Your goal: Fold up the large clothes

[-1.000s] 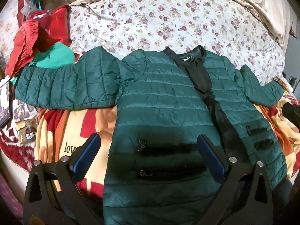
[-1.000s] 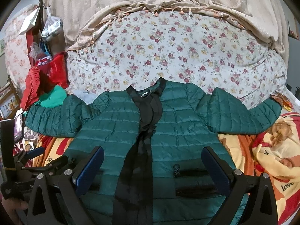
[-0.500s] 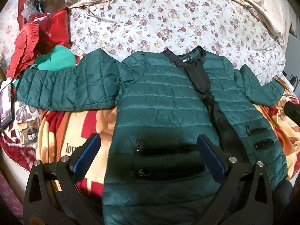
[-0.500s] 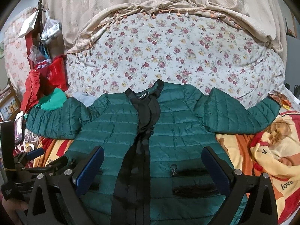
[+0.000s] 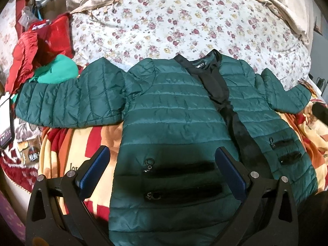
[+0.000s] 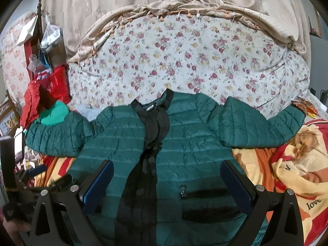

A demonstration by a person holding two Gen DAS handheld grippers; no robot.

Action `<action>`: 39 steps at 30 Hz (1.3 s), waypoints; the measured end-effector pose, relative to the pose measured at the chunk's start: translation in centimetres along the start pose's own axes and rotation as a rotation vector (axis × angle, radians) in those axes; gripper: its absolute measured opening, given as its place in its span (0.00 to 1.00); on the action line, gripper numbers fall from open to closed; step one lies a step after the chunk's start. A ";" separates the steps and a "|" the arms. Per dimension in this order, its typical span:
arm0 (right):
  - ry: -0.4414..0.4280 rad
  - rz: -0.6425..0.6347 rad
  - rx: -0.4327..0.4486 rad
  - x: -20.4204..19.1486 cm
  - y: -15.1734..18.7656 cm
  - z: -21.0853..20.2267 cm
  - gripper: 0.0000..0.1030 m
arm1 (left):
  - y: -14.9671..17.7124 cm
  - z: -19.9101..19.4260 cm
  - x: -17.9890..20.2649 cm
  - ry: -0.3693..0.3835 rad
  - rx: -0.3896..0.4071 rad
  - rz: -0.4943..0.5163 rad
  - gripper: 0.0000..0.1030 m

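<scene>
The jacket (image 5: 174, 112) is lying flat on the blanket (image 5: 67, 143), collar pointing toward the quilt (image 5: 184, 20) behind it, sleeves spreading to either side; a clothes pile (image 5: 41, 57) is sitting beyond its left sleeve.

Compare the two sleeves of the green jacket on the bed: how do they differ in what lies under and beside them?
The left sleeve reaches toward the red clothes and green garment; the right sleeve ends near a crumpled wrapper. The left sleeve looks more creased; the right sleeve lies smoother. Both are quilted, dark green and spread outward.
</scene>
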State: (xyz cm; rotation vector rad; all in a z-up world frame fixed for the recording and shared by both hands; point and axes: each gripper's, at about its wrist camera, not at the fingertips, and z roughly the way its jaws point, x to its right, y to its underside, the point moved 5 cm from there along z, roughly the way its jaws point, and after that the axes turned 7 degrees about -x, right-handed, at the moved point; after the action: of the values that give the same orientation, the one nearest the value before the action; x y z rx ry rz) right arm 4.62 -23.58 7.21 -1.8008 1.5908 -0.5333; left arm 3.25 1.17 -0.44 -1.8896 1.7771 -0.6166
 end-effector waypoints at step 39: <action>0.101 0.032 -0.054 7.8 1.9 11.7 1.00 | -3.0 10.8 -0.7 -0.036 -0.062 0.035 1.00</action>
State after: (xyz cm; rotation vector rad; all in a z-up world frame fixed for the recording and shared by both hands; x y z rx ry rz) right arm 12.73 -28.77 -3.25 -1.8104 1.7143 -0.5795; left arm 12.18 2.35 -7.15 -1.8941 1.8215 -0.5171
